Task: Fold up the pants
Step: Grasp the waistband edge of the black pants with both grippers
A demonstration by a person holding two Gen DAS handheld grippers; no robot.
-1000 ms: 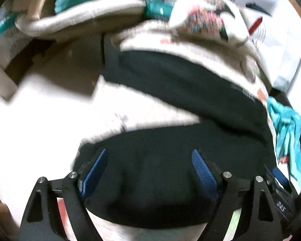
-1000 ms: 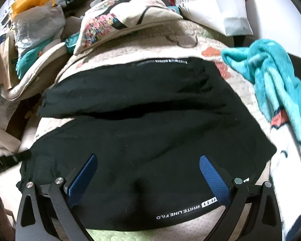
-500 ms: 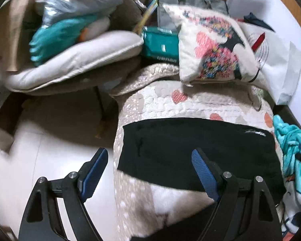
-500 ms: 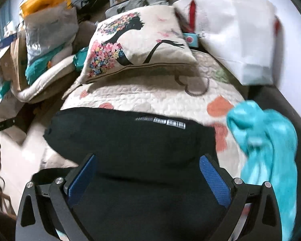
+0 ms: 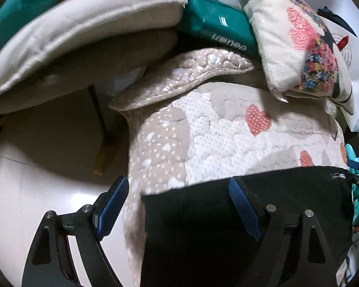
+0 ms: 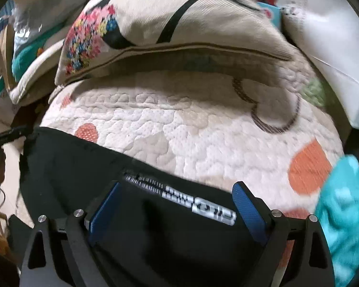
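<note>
Black pants point(image 5: 239, 227) lie spread on a quilted cover with heart prints point(image 5: 215, 138). In the left wrist view my left gripper point(image 5: 177, 205) is open over the pants' far left corner, its left finger off the edge. In the right wrist view the pants point(image 6: 88, 174) show a white printed label point(image 6: 196, 201) near their far hem. My right gripper point(image 6: 177, 210) is open above that hem, with the label between its fingers. Neither gripper holds cloth.
A printed cushion point(image 6: 155, 24) lies at the quilt's far end. A teal towel point(image 6: 344, 215) lies at the right. A white bag point(image 6: 323, 35) stands at the back right. A beige pad point(image 5: 71, 31) and green pack point(image 5: 215, 26) pile at the left, above the pale floor point(image 5: 36, 191).
Both grippers have moved forward along the pants, from the near waist area to the far hem. Both stay open.
</note>
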